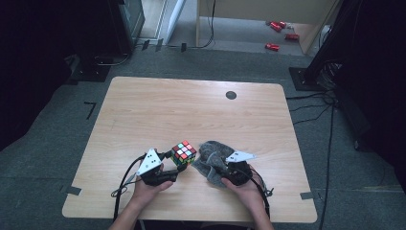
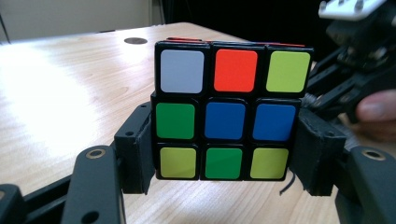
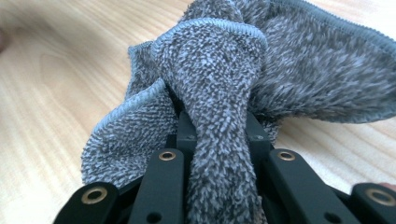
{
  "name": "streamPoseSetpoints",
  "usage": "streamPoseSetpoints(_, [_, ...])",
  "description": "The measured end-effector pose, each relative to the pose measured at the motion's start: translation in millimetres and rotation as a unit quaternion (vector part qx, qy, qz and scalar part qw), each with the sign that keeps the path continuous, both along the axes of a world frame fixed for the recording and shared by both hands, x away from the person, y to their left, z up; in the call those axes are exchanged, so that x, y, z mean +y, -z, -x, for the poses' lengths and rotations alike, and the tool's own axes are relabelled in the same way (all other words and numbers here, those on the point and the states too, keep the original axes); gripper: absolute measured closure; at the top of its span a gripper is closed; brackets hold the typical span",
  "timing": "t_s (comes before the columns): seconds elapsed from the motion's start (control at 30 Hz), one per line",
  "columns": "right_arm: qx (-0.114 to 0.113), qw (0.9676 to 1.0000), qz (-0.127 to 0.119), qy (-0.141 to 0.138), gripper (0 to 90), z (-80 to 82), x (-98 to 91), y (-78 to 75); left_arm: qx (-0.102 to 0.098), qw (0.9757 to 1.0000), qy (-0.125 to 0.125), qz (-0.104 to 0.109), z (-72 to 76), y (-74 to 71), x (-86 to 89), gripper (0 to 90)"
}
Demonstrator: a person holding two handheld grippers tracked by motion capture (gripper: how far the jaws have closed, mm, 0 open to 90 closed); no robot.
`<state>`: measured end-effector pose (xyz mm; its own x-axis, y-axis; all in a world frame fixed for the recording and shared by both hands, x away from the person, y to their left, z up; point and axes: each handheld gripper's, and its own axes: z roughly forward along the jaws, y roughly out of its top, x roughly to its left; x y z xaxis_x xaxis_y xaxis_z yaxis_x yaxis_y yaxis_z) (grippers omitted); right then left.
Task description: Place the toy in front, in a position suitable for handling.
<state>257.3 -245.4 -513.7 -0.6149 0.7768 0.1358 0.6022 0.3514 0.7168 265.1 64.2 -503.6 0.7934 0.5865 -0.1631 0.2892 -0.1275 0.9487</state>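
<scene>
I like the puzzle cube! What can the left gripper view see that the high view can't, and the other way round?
Left gripper view alone: the cube's near face in full, white, orange and yellow-green on top, green and two blues in the middle, with the left gripper shut on its sides.

High view alone: the person's hands, the floor, red things lying there, and the right gripper shut on the grey cloth.

Both: the cube, the wooden table and its dark round spot.

Your surface is a light wooden table with rounded corners, standing on grey carpet. A grey terry cloth lies crumpled on it near your edge, and a round black disc sits well beyond that cloth, toward the far edge.
</scene>
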Motion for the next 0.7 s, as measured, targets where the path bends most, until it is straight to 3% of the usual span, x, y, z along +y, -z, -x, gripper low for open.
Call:
streamPoseSetpoints(0.1, [-0.011, 0.9998, 0.015, 0.007, 75.9, 3.2, 4.4, -1.5, 0.03, 0.9989, -0.016, 0.032, -5.2, 0.3, 9.8, 34.3])
streamPoseSetpoints(0.2, [-0.026, 0.9993, 0.012, 0.024, 76.6, 6.7, 6.0, -3.5, 0.038, 0.9988, -0.009, 0.027, -7.9, 0.2, 8.8, 34.3])
streamPoseSetpoints(0.27, [-0.04, 0.9986, 0.004, 0.036, 76.6, 7.9, 5.2, -9.7, 0.026, 0.9996, -0.002, 0.006, -6.3, -0.4, 3.5, 34.4])
streamPoseSetpoints(0.43, [-0.081, 0.9943, -0.044, 0.053, 76.6, 15.1, 1.8, -36.7, -0.001, 0.9995, 0.002, -0.032, -1.3, -2.4, -6.5, 34.4])
streamPoseSetpoints(0.5, [-0.101, 0.9914, -0.064, 0.053, 76.5, 20.2, 1.7, -50.9, -0.014, 0.9986, 0.005, -0.05, 1.5, -4.6, -9.8, 34.4])
streamPoseSetpoints(0.7, [-0.156, 0.9812, -0.109, 0.032, 76.1, 40.0, 9.2, -88.8, -0.043, 0.9961, 0.026, -0.073, 13.6, -14.0, -23.0, 34.4])
